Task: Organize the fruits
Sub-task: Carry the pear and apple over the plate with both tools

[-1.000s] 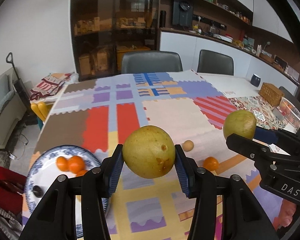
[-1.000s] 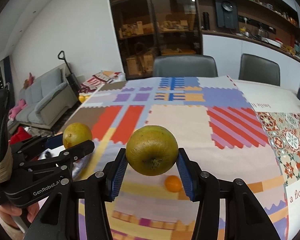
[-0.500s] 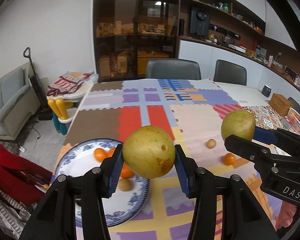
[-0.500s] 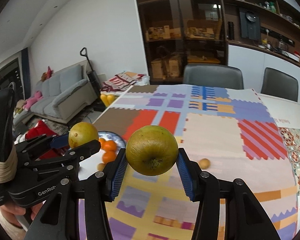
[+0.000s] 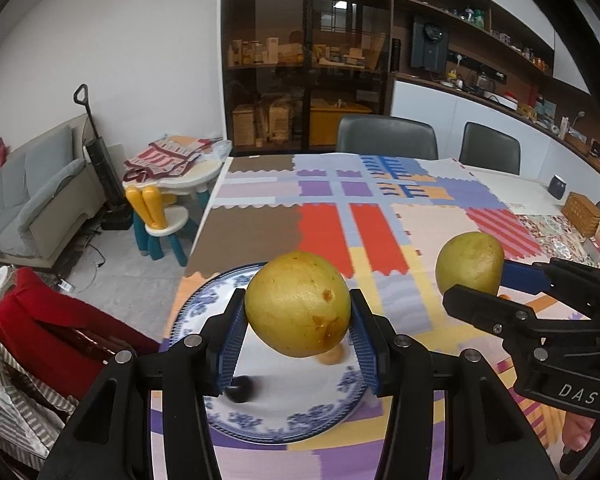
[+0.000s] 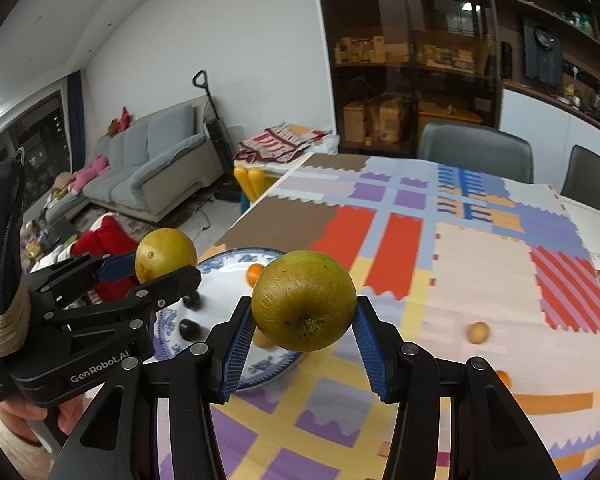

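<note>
My left gripper (image 5: 298, 346) is shut on a yellow-green pear (image 5: 298, 304) and holds it above the blue-patterned white plate (image 5: 268, 420). It also shows in the right wrist view (image 6: 164, 264) at the left. My right gripper (image 6: 304, 340) is shut on a second green pear (image 6: 304, 306), held above the table just right of the plate (image 6: 228, 260). That pear shows in the left wrist view (image 5: 470, 262) at the right. The plate holds small oranges (image 6: 255, 273) and dark round fruits (image 6: 190, 329).
The table has a patchwork cloth (image 5: 380, 240). A small tan fruit (image 6: 478, 332) and an orange (image 6: 504, 379) lie loose on it to the right. A wicker basket (image 5: 582, 214) stands far right. Chairs (image 5: 386, 140) stand behind. A red garment (image 5: 52, 328) lies left of the table.
Both grippers have swung left with their pears. The plate has come under the left gripper and closer to the right one.
</note>
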